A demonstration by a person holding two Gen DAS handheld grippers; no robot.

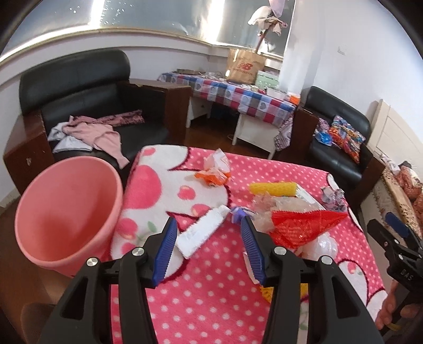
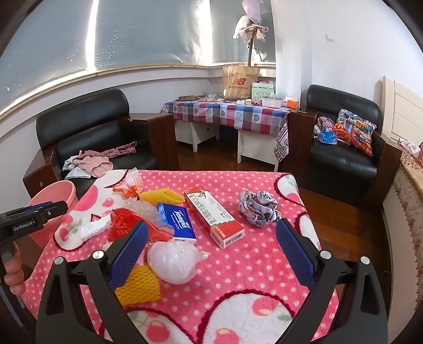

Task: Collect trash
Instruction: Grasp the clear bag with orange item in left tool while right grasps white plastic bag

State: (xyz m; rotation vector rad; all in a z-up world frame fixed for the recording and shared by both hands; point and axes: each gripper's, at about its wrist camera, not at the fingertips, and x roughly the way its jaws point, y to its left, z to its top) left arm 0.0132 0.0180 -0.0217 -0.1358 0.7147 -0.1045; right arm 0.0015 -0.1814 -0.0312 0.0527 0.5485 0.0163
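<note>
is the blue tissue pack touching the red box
Touching. The right wrist view shows the tissue pack lying beside the red box, their long edges meeting with no blanket visible between them.

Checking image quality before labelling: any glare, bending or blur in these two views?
Left wrist: window streaked with glare, sill bowed, black corners, blanket sharp. Right wrist: same window glare, bowed sill, dark corners; crumpled paper crisp.

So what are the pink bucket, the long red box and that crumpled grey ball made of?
The pink bucket looks like moulded plastic: smooth, matte, one even colour. The long red box seems to be thin printed cardboard, with sharp folded edges and a barcode on its end. The crumpled ball is probably printed paper, given its stiff creases, though a foil wrapper is possible.
</note>
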